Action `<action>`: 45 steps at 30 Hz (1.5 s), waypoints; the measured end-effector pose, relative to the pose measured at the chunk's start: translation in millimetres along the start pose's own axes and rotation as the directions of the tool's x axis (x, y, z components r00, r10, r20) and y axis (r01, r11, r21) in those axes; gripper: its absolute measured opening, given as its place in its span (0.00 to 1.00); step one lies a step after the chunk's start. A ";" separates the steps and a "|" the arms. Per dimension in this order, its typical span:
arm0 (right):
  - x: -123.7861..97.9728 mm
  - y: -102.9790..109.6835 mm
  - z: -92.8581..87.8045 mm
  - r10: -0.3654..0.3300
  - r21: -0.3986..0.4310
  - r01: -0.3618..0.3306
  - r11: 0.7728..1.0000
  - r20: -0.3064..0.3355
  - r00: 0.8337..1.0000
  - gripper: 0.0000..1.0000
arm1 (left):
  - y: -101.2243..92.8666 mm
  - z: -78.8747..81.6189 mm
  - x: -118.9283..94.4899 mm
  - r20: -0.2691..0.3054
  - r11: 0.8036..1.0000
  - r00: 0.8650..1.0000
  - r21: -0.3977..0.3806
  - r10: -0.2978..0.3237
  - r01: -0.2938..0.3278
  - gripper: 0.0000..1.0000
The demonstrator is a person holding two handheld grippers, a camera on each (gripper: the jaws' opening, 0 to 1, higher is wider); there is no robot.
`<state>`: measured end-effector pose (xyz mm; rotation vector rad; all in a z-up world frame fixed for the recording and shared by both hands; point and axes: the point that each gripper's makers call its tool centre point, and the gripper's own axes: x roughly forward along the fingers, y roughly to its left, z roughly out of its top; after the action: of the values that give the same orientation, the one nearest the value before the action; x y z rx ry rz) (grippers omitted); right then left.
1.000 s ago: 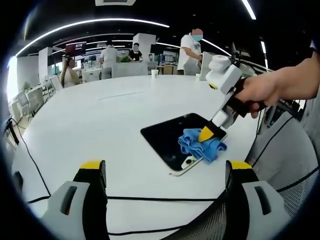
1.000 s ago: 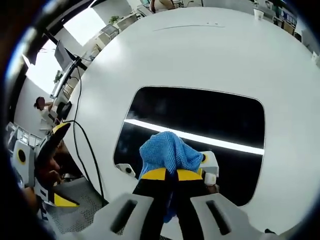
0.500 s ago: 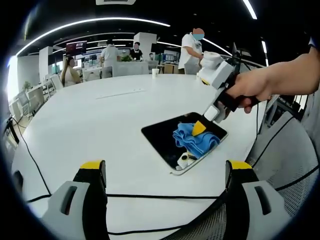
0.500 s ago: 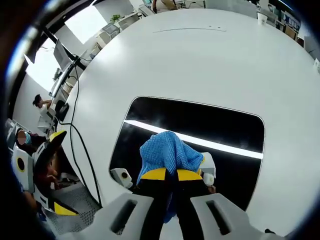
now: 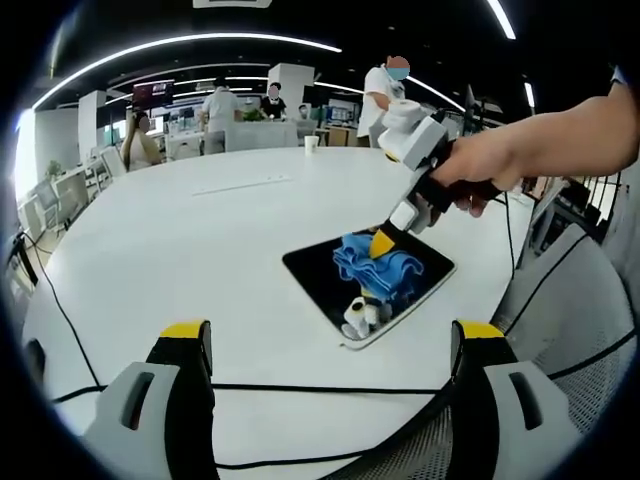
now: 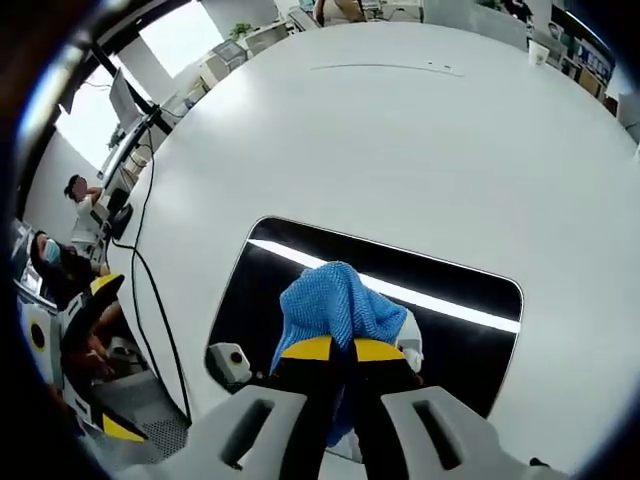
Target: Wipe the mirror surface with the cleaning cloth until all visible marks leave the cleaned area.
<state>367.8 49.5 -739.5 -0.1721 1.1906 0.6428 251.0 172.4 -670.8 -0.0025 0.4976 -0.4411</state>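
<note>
Mirror (image 6: 440, 270) lies flat near the white counter (image 5: 200, 250) edge. My right tool (image 6: 345, 350) is clamped on the blue cloth (image 6: 335, 300), pressed mid-glass; left tool (image 5: 330, 345) wide, idle. No marks discernible on the dark glass; I judge wiping mid-course.

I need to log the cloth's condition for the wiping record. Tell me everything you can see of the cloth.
The cloth is bright blue, with a fine knit texture like microfibre. It is bunched into soft folds, not spread flat. The right hand-held gripper is shut on it, its yellow tips pinching the bunch from above. The loose part rests on the dark mirror, which lies flat on the white table. In the left gripper view the cloth sits near the mirror's middle. No stains or tears show.
</note>
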 end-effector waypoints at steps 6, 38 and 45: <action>0.2 -2.5 8.0 0.004 -0.034 -0.004 0.999 0.013 1.000 0.00 | 0.9 -0.4 0.1 0.000 1.000 1.000 -0.003 0.004 -0.004 0.99; 10.5 -14.6 46.0 -0.019 -0.031 0.019 0.999 -0.013 1.000 0.00 | 0.2 -1.9 1.0 -0.010 1.000 1.000 0.000 0.000 0.000 0.99; 10.8 -14.0 46.2 -0.008 -0.084 0.004 0.996 -0.040 0.999 0.01 | 1.2 -2.2 0.9 -0.011 1.000 1.000 -0.002 0.002 -0.002 0.99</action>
<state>415.2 63.0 -734.5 -0.2606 1.2024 0.6876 251.1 173.3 -673.3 -0.0016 0.5091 -0.4387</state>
